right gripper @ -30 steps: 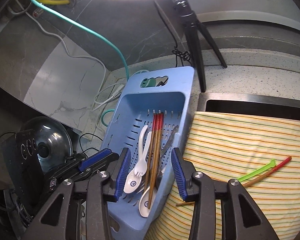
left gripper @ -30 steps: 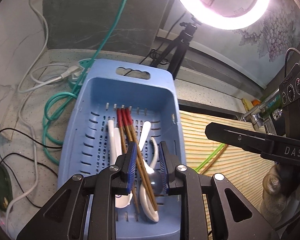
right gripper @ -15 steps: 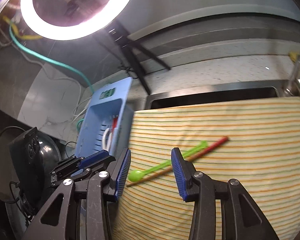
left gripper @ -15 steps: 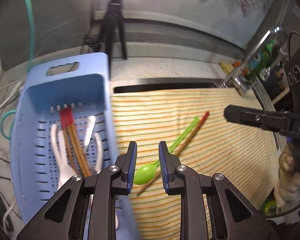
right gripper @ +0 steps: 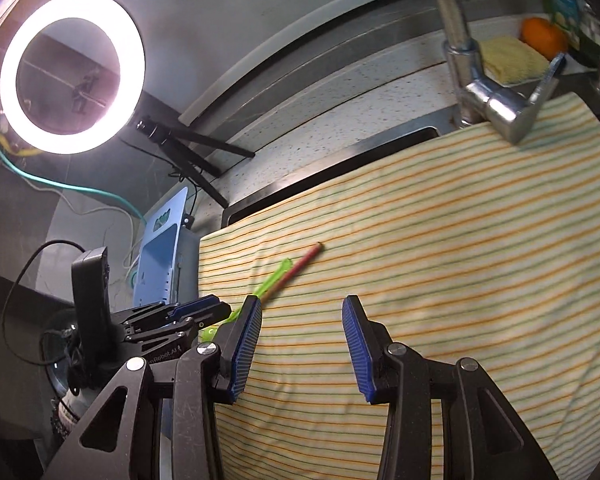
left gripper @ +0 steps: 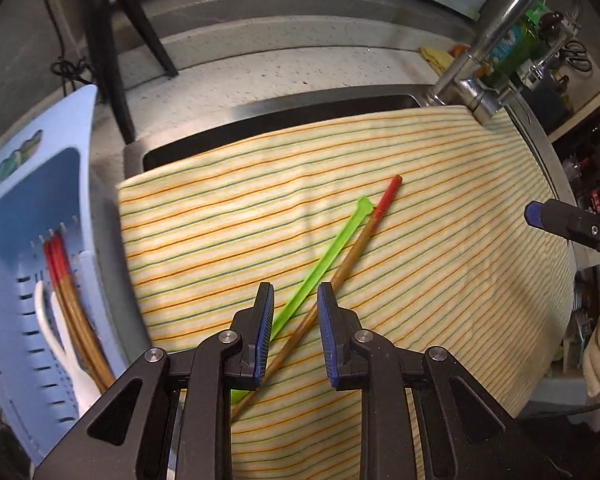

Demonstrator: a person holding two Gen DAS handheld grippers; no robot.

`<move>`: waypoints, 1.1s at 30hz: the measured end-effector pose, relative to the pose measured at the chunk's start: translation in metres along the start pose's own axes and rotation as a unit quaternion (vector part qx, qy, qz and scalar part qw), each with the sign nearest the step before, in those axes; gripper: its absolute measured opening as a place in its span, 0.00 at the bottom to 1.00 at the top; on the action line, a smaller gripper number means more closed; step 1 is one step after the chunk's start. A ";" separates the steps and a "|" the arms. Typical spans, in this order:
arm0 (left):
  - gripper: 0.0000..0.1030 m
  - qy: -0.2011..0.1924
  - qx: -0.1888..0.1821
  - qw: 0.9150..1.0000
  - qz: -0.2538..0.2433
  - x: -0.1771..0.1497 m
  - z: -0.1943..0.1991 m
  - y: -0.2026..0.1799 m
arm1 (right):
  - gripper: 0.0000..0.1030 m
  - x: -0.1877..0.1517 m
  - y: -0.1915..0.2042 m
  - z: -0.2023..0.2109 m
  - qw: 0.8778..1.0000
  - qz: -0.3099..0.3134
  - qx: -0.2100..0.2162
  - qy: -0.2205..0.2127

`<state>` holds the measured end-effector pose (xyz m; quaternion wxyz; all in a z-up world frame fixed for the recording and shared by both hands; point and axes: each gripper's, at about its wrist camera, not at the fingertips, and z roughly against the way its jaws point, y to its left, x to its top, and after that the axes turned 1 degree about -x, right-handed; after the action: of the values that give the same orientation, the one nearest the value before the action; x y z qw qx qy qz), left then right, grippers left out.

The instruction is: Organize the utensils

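The green spoon (left gripper: 320, 268) and red-tipped chopstick (left gripper: 356, 256) lie crossed on the striped cloth (left gripper: 440, 280). The left gripper (left gripper: 294, 336), parted and empty, is best lowered astride one handle only; the right gripper (right gripper: 300, 344) is also empty, spread.

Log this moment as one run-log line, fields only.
stage: approach | left gripper: open over green spoon and chopstick | right gripper: open, empty | striped cloth: two utensils left | blue basket: rest
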<state>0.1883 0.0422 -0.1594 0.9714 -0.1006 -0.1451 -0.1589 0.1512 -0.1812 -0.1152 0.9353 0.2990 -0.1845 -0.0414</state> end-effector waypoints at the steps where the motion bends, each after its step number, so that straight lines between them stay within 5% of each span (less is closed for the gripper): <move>1: 0.20 0.003 0.003 1.000 -0.004 0.001 -0.001 -0.002 | 0.37 -0.001 -0.005 0.003 1.000 -0.004 0.000 -0.001; 16: 0.20 0.049 0.018 0.998 -0.043 -0.008 -0.022 -0.022 | 0.37 -0.012 -0.033 0.020 1.000 -0.031 0.005 0.000; 33: 0.16 0.003 -0.083 0.992 0.099 -0.058 -0.022 -0.090 | 0.37 -0.021 -0.033 0.004 0.999 -0.001 0.018 0.037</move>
<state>0.1109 -0.0301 -0.1844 0.9710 -0.1944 -0.1181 -0.0735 0.1308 -0.2066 -0.1377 0.9359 0.3176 -0.1500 -0.0274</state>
